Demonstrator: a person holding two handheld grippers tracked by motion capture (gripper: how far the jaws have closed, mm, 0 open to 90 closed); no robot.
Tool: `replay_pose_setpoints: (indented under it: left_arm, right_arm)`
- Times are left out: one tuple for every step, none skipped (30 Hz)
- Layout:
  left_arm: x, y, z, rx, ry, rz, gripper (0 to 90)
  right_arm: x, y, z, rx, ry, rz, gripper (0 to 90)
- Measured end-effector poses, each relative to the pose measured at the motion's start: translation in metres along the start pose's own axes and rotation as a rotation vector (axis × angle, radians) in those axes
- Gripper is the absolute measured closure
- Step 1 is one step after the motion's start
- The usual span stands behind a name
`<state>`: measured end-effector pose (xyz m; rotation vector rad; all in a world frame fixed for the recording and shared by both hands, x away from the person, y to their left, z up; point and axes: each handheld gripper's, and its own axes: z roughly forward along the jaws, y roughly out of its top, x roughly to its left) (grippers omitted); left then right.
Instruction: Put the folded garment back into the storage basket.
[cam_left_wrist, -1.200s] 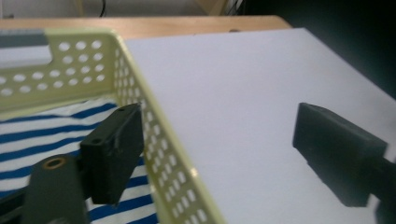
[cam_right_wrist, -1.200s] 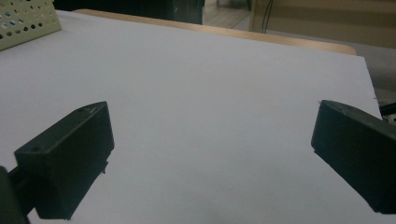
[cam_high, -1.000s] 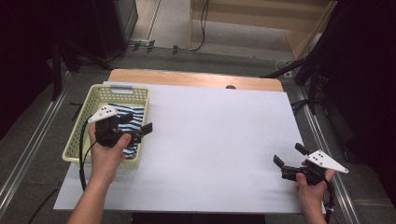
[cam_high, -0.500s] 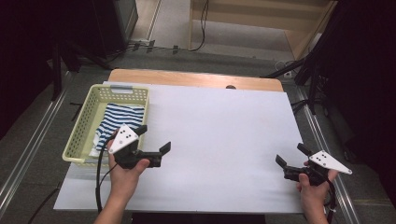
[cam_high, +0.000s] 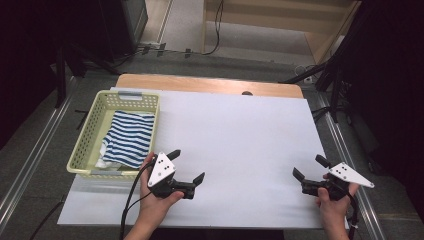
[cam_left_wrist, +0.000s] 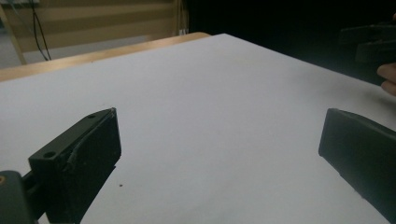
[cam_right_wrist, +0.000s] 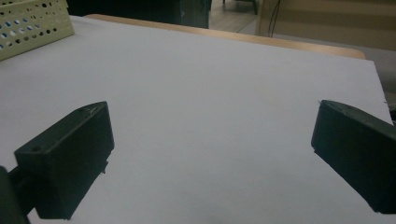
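Both grippers are empty w/ jaws spread wide: your left gripper (cam_high: 188, 168) sits over the near-left tabletop (cam_high: 240, 135), just right of the basket (cam_high: 89, 141), and your right gripper (cam_high: 306, 168) hangs at the near-right corner. The striped cloth (cam_high: 127, 137) lies folded inside the basket, touching neither gripper. My read: the cloth is stowed, so this looks like a rest point between steps; if the next move is to fetch it, you need the left gripper turned back toward the basket, lifted over the near rim, then dropped onto the cloth. Mind that rim, it's right beside your left hand (cam_high: 152, 200). Room-wise, the white sheet is bare thru the middle and far side. Your right gripper is close to the sheet's right edge, so work inward, not outward.
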<state>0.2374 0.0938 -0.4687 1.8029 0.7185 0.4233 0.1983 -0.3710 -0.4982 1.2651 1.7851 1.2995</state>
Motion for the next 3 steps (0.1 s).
replay_pose_setpoints:
  left_arm:
    - [-0.0006, -0.0018, 0.0012, 0.000, 0.001, -0.001, 0.0]
    - [-0.0014, -0.0031, 0.0022, 0.004, 0.002, 0.002, 0.0]
    - [-0.0014, -0.0031, 0.0022, 0.004, 0.002, 0.002, 0.0]
  right_arm:
    - [0.0014, 0.0001, 0.0002, 0.001, 0.006, -0.001, 0.0]
    - [0.0024, 0.0003, 0.0006, 0.001, 0.010, -0.005, 0.0]
    - [0.0024, 0.0003, 0.0006, 0.001, 0.010, -0.005, 0.0]
